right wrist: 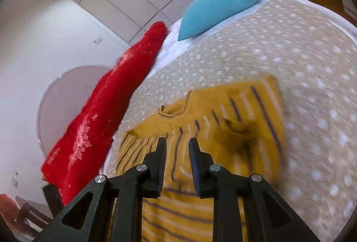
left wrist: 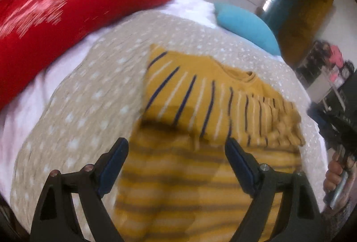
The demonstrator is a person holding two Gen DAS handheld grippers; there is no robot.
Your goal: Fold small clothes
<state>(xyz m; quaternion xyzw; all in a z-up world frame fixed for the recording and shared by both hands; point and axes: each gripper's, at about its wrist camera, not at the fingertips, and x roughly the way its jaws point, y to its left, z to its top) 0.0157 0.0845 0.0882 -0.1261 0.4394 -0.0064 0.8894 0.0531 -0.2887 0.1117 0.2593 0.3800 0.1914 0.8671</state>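
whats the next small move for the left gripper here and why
Probably lower the left gripper onto the near part of the yellow striped shirt and close. Its fingers stand wide apart with fabric below them and nothing held, and the shirt on the dotted blanket looks only partly folded.

Open dotted blanket point(left wrist: 89, 108) lies on both sides of the striped shirt point(left wrist: 200, 94), free for passing. A red cushion point(left wrist: 67, 14) walls one edge of the bed; a blue pillow point(right wrist: 214, 5) blocks the far end.
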